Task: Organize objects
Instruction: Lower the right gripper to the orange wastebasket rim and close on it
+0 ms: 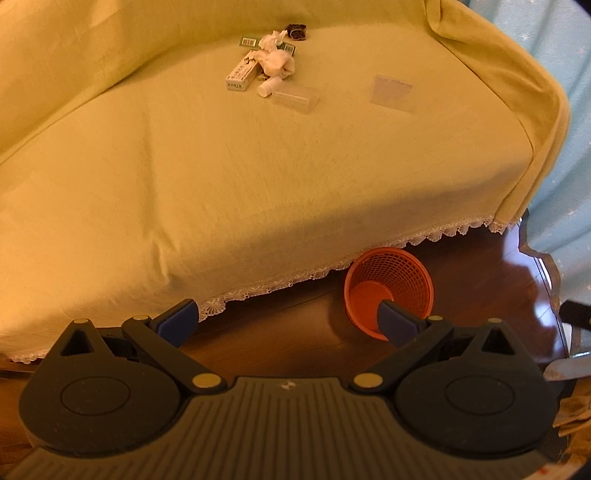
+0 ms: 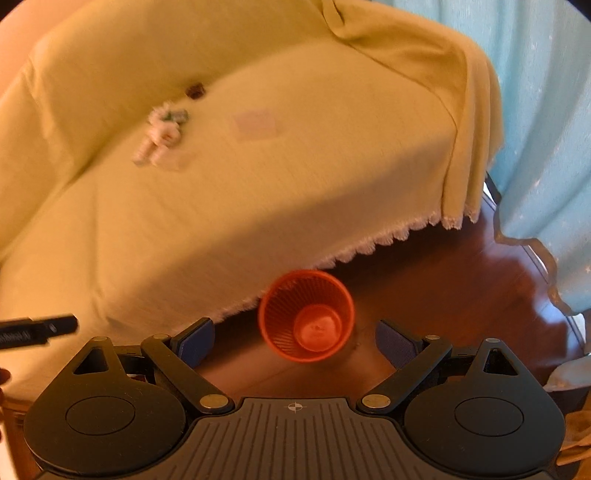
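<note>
A small pile of litter lies far back on the yellow-covered sofa seat (image 1: 258, 166): a white carton (image 1: 242, 72), crumpled tissue (image 1: 275, 59), a small white bottle (image 1: 267, 88), a clear plastic tube (image 1: 295, 98), a clear flat packet (image 1: 392, 92) and a dark item (image 1: 296, 30). An orange mesh basket (image 1: 389, 290) stands on the wooden floor by the sofa's lace hem. My left gripper (image 1: 290, 319) is open and holds nothing, low over the floor left of the basket. My right gripper (image 2: 295, 341) is open, right above the basket (image 2: 306, 314). The pile (image 2: 160, 136) looks blurred in the right wrist view.
Dark wood floor (image 1: 480, 280) runs to the right of the basket. A light blue curtain (image 2: 546, 110) hangs at the right. A black bar-shaped part (image 2: 37, 328) juts in at the left of the right wrist view. Sofa backrest (image 1: 110, 44) rises behind the pile.
</note>
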Tool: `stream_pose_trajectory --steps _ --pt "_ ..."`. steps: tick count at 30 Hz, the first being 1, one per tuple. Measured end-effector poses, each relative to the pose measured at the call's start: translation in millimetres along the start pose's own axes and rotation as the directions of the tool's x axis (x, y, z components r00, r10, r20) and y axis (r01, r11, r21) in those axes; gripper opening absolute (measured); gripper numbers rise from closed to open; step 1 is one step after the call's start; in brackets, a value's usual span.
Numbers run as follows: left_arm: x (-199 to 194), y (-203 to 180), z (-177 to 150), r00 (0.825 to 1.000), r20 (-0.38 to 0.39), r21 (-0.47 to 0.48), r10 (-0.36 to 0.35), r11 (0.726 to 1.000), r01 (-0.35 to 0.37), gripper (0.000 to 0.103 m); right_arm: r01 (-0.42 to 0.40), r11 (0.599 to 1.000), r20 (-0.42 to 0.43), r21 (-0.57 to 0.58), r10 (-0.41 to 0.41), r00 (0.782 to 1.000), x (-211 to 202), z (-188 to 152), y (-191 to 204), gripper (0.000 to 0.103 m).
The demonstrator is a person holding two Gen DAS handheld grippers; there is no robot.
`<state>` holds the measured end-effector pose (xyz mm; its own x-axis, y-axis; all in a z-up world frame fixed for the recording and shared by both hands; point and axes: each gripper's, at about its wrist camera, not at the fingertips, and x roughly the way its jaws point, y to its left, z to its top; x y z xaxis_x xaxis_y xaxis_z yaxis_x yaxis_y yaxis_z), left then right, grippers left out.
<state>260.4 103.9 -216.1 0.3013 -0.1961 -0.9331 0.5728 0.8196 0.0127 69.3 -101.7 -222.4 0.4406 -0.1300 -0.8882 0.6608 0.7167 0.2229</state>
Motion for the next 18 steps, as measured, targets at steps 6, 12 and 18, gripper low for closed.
stream_pose_trajectory --steps 6,12,18 --pt "74.1 3.4 -18.2 1.0 0.011 -0.028 0.011 1.0 -0.01 0.102 0.02 0.998 -0.066 0.053 -0.016 0.998 90.2 -37.7 -25.8 0.055" --pt "148.9 12.9 -48.7 0.999 0.005 -0.032 0.037 0.999 -0.037 0.102 0.01 0.994 -0.093 0.11 0.0 0.996 177.9 -85.2 -51.8 0.046" --pt "217.2 20.2 -76.1 0.998 0.011 -0.021 0.06 0.998 -0.06 0.101 0.023 0.989 -0.088 0.149 -0.01 0.996 254.5 -111.1 -75.6 0.044"
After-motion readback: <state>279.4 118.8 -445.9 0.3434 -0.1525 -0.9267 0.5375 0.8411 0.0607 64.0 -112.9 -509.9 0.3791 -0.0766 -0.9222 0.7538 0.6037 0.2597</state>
